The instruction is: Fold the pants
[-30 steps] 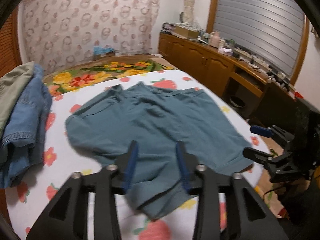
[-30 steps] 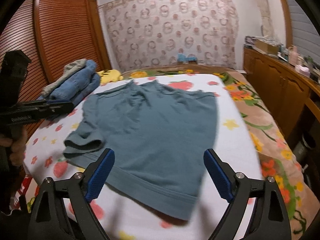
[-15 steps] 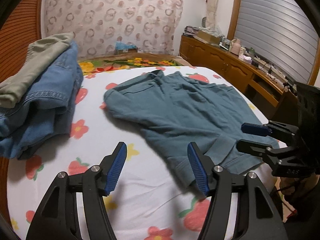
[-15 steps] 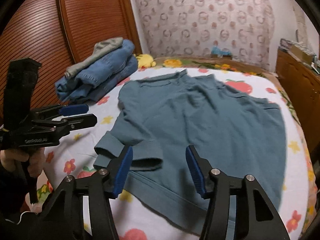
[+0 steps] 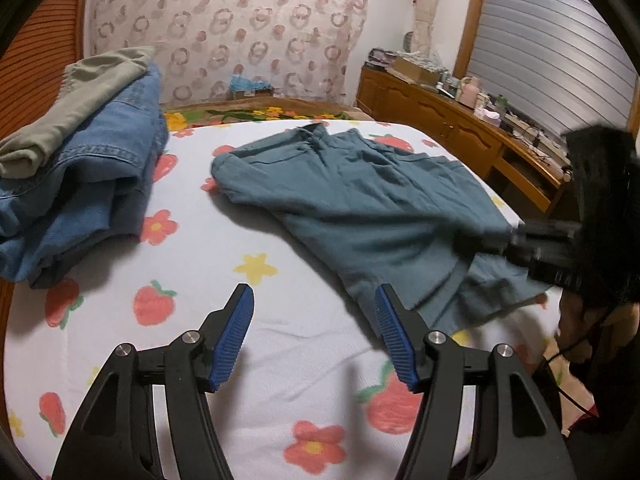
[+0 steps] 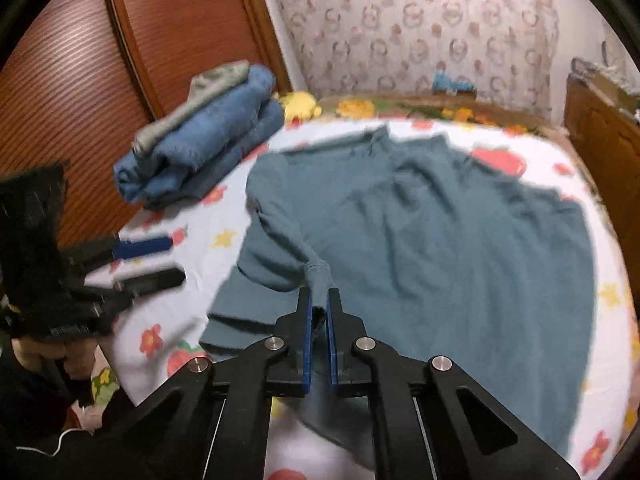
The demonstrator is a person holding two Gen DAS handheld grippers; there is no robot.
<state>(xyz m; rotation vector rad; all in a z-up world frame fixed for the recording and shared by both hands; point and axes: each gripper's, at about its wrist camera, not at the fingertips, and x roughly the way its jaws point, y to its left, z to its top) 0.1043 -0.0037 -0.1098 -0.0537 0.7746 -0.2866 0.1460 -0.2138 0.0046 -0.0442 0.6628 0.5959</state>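
We note right gripper (image 6: 319,312) now clamped on teal pants (image 6: 460,248) hem (earlier wide apart), left gripper (image 5: 314,334) parted, empty, pants' length running toward headboard.

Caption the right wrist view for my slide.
Right hand-held gripper shut on a bunched hem of teal shorts spread on a flower-print bedsheet.

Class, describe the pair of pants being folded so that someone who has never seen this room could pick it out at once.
Start at the bed with the white flower-and-strawberry sheet. The teal pants lie spread flat across its middle, one hem pinched in the right gripper. Unlike the folded stack of denim and grey-green clothes beside them, they are unfolded and plain teal.
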